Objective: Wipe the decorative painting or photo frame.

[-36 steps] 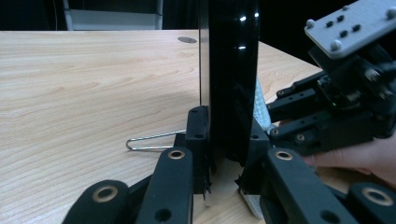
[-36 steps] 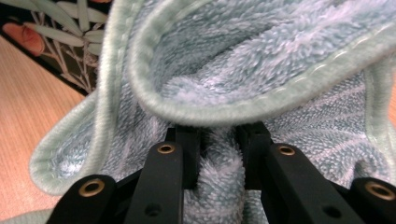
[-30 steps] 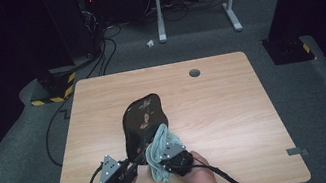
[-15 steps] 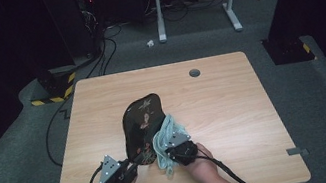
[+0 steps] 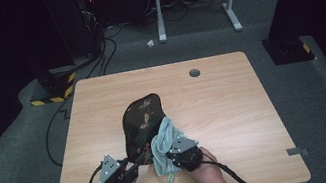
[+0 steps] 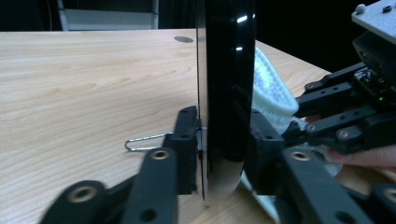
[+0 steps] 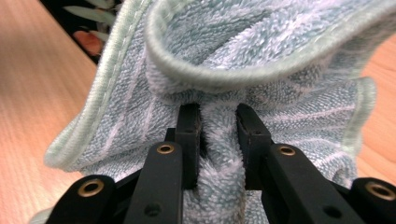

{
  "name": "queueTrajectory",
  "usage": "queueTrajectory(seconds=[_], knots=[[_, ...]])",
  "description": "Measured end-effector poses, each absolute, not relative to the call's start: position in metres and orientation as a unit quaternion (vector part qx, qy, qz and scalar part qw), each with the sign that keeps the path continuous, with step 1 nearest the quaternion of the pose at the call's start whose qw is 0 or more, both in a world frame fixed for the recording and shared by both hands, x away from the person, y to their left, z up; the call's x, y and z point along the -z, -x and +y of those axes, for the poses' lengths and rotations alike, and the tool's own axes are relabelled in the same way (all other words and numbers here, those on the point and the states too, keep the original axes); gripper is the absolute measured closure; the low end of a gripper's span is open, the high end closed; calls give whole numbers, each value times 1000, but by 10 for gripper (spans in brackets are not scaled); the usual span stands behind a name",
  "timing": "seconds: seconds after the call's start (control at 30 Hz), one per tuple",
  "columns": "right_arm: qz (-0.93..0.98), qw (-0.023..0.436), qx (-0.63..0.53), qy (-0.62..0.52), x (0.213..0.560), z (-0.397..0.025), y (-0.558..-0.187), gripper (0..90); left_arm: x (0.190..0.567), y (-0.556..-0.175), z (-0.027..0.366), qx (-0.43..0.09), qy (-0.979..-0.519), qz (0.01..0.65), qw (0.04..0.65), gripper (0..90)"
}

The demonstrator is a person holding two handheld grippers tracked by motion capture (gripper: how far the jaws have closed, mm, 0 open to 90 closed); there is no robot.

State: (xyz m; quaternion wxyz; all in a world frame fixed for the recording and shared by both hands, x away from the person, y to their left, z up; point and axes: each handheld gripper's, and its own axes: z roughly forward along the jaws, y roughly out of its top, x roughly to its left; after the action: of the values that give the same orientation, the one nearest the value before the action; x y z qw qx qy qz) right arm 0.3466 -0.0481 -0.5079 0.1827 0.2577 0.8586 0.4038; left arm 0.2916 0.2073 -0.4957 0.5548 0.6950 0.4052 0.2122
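At the near edge of a wooden table (image 5: 235, 109), the left gripper (image 5: 131, 167) clamps the rim of a glossy black decorated plate (image 5: 143, 123), while the right gripper (image 5: 168, 157) pinches a pale blue terry cloth (image 5: 164, 142) against it. Wiping looks under way, with much of the plate yet untouched. The left gripper view reveals a wire clip (image 6: 144, 139) on the tabletop.

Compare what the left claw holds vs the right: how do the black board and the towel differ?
The black board is rigid, glossy and dark with a printed design; the towel is soft, pale blue-green terry, crumpled in folds. The board is clamped by its edge in the left claw; the towel is bunched between the right claw. Both are gripped and touch each other over the table.
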Motion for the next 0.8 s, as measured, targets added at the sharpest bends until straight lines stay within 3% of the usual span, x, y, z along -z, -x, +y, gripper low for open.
queueTrajectory(seconds=[0.13,0.4,0.53,0.8], knots=[[857,183,-404,-264,507,-58,-345,733,492,-292,211,-200,-693,399,566,585],[862,181,-392,-265,516,-67,-344,728,472,-289,216,-223,-693,404,554,531],[863,167,-390,-273,519,-68,-346,722,460,-287,216,-241,-700,401,540,563],[861,150,-392,-285,519,-68,-349,717,437,-295,218,-249,-702,411,526,536]])
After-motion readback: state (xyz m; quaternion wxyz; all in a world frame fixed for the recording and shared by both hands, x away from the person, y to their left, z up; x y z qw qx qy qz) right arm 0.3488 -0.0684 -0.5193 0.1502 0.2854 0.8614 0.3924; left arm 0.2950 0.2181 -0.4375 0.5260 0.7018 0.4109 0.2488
